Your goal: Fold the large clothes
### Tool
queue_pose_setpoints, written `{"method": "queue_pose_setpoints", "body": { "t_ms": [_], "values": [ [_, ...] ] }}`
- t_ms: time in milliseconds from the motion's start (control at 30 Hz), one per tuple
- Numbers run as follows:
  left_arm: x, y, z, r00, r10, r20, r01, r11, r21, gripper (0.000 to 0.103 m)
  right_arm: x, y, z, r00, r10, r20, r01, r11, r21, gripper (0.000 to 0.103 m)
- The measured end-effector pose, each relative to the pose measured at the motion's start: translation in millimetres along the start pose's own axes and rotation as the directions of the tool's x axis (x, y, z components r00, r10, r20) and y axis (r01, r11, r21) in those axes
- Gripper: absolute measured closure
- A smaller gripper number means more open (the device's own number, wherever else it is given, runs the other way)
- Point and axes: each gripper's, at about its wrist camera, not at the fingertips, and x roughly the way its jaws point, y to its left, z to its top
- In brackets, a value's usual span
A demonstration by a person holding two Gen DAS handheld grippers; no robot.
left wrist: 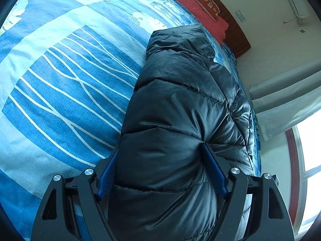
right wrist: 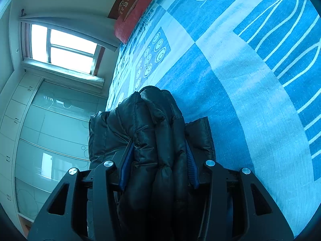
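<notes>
Each tool, left (left wrist: 160, 160) and right (right wrist: 159, 160), was clamped on a thick fold of the black padded jacket (left wrist: 180, 100) lying ahead on the bed (left wrist: 60, 80), already bundled narrow, its final fold seemingly left

The black quilted puffer jacket (left wrist: 176, 108) is thin glossy nylon-like cloth, puffed and stitched in ribs. The blue patterned bed sheet (left wrist: 66, 76) looks like matt woven cotton. Each claw (left wrist: 160, 160) has matt black plastic arms, shiny metal bolt heads and blue ribbed pads (right wrist: 191, 166). The far headboard (left wrist: 238, 40) is dark wood.
</notes>
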Motion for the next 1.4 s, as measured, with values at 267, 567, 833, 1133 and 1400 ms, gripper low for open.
{"method": "queue_pose_setpoints", "body": {
  "t_ms": [267,567,833,1133,1400],
  "values": [
    [-3,3,3,1.000,-0.028,-0.012,0.028,1.000,-0.008,0.024,-8,4,-1,1.000,0.008,0.015,-0.008,1.000,-0.008,0.048],
    [-24,17,3,0.993,-0.114,0.008,0.114,0.992,-0.054,0.024,-30,5,-7,0.999,-0.019,0.049,0.020,1.000,-0.023,0.029],
    [-52,14,-14,0.995,-0.094,0.045,0.095,0.995,-0.018,0.023,-54,-3,-25,0.997,0.004,0.074,-0.005,1.000,0.013,0.029],
    [-62,25,-49,0.992,-0.127,0.006,0.127,0.991,-0.045,0.023,-66,7,-62,0.999,0.010,0.035,-0.009,1.000,-0.021,0.029],
    [-68,27,-61,0.990,-0.142,-0.002,0.142,0.989,-0.038,0.023,-74,3,-75,0.999,0.019,0.047,-0.019,1.000,0.014,0.042]
  ]
}}
